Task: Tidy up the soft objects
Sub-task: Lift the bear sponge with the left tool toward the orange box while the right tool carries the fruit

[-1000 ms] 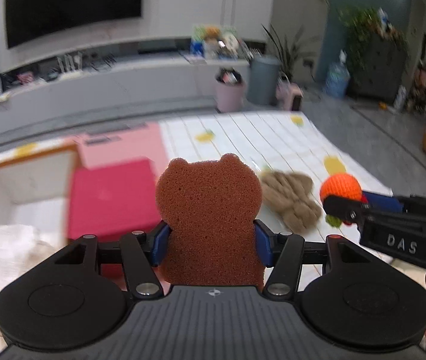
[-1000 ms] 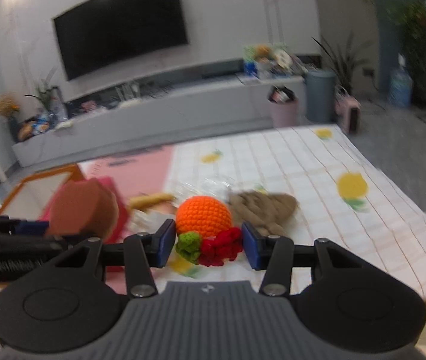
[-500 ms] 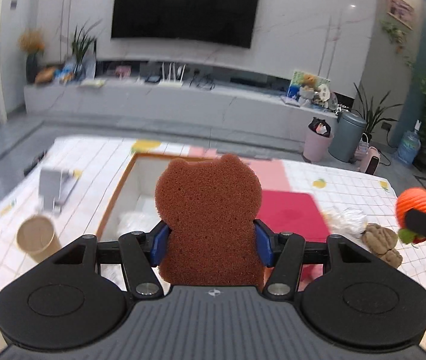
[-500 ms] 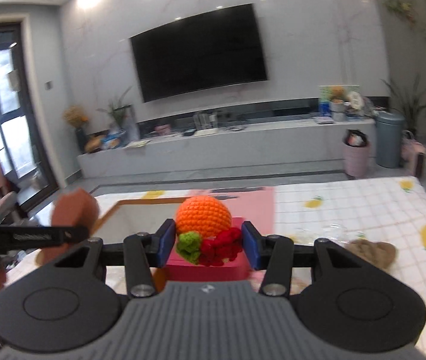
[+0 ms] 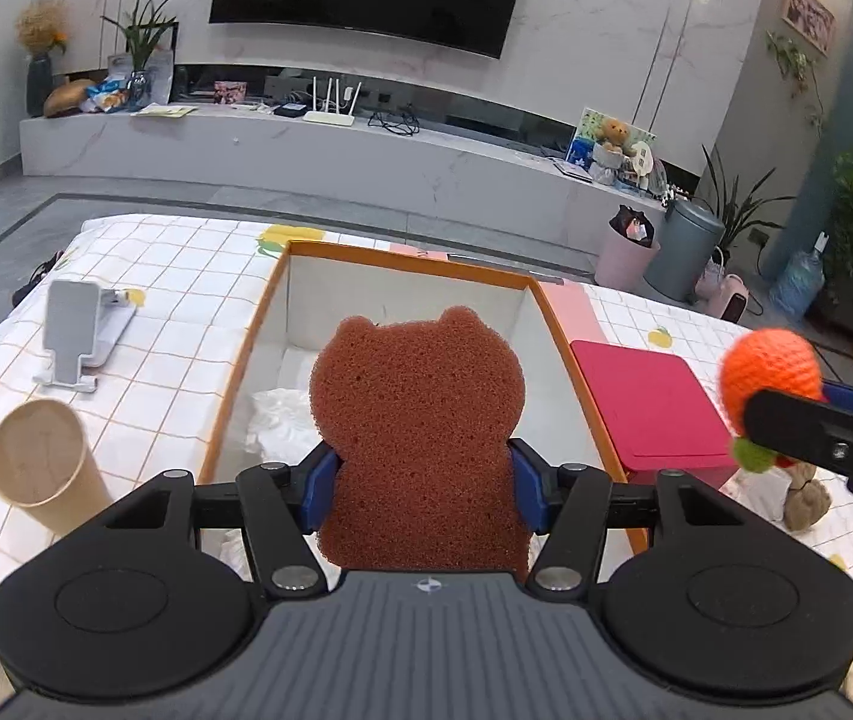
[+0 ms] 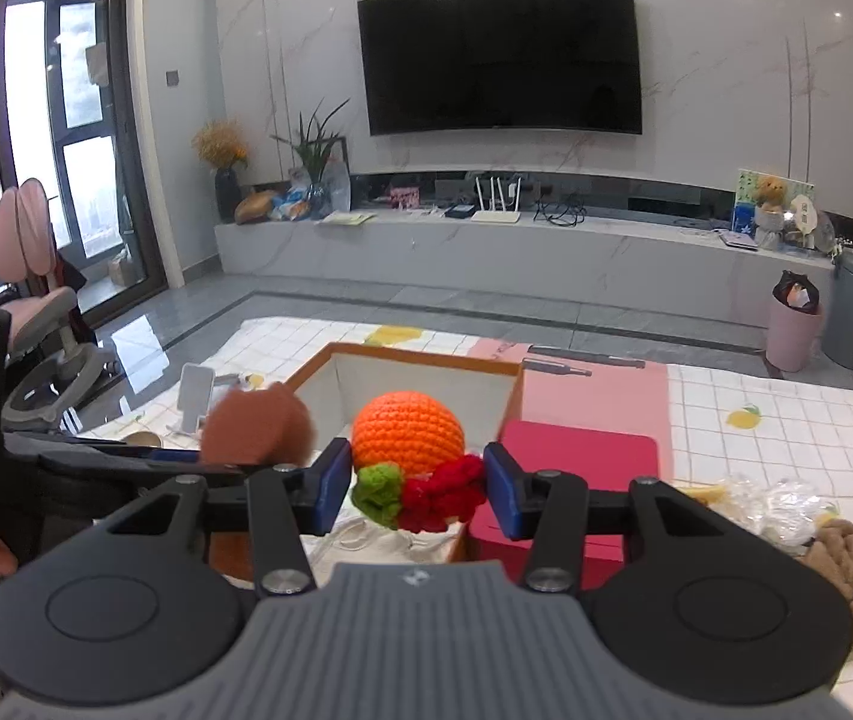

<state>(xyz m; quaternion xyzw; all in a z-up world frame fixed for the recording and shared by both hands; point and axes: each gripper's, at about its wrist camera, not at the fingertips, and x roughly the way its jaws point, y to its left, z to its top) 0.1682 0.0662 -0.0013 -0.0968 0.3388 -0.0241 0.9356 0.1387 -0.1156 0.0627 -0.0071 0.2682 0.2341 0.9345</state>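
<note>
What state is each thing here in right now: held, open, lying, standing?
Sponge: held upright in left tool.
Crochet orange: held in right tool.
Box: open, white stuff inside.
Red case: shut, beside box.
Cup: tipped over.
Brown plush: lying on cloth.

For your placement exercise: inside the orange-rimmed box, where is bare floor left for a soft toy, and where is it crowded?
Orange-rimmed box: bare along the far wall and right wall. Crowded near-left, where white crumpled material lies. The bear-shaped sponge hides the middle.

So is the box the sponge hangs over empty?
No: in the left wrist view a crumpled white item already lies inside the box, beyond the bear sponge.
</note>
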